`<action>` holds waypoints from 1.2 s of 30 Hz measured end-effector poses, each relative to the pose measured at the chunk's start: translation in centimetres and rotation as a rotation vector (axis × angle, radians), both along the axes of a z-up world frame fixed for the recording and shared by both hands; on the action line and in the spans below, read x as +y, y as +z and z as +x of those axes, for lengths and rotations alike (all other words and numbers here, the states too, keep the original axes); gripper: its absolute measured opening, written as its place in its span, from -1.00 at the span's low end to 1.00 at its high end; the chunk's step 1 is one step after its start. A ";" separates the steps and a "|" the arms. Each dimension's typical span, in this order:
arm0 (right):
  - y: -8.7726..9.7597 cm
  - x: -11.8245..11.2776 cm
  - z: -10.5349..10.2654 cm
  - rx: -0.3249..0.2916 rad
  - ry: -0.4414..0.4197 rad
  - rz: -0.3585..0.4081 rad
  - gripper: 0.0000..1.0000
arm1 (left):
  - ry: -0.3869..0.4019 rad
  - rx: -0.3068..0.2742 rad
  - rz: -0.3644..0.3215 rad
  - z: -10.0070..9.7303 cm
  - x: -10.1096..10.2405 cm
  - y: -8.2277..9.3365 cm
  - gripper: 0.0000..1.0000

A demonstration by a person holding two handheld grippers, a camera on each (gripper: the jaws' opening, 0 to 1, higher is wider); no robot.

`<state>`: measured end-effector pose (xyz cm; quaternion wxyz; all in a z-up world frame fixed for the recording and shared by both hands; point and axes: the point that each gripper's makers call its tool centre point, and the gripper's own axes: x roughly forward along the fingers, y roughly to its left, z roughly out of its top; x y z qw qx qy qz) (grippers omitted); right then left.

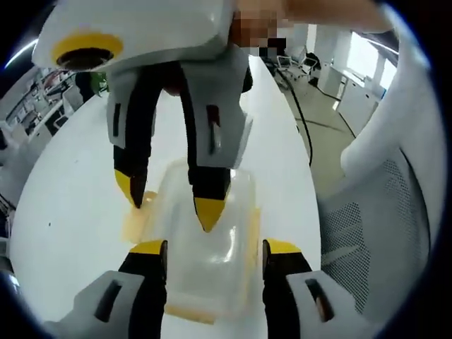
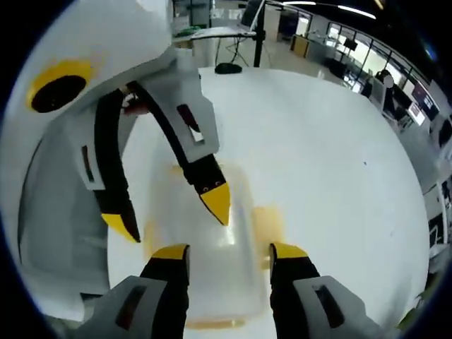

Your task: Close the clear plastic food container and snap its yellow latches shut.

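The clear plastic container (image 1: 212, 272) lies on the white table (image 1: 70, 212) with its lid on. A yellow latch (image 1: 133, 224) sticks out at its left, another (image 1: 253, 229) runs along its right side. My left gripper (image 1: 215, 248) is open, its yellow tips level with the box's near end, one on each side. My right gripper (image 1: 169, 201) reaches in from above, open, one tip on the lid and one by the left latch. In the right gripper view the container (image 2: 219, 289) sits beyond my right gripper (image 2: 229, 252); the left gripper (image 2: 168, 214) has one tip on the lid. A latch (image 2: 267, 224) flares out to the right.
A white mesh office chair (image 1: 381, 212) stands close to the table's right edge. Cables run over the floor (image 1: 318, 127) beyond it. A black stand base (image 2: 229, 68) rests at the table's far end, with desks and screens behind.
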<state>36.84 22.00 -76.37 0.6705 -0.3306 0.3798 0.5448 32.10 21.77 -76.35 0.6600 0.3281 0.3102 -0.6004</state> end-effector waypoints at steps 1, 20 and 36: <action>0.0 0.0 0.0 0.006 0.003 0.000 -0.11 | 0.005 -0.005 -0.001 0.0 0.0 0.0 0.08; -0.8 0.7 0.0 0.154 0.071 -0.051 -0.14 | 0.025 -0.184 0.038 0.0 -0.3 -0.9 0.09; -1.5 1.1 -0.1 0.242 0.102 -0.117 -0.18 | 0.048 -0.247 0.053 0.3 -0.4 -1.2 0.04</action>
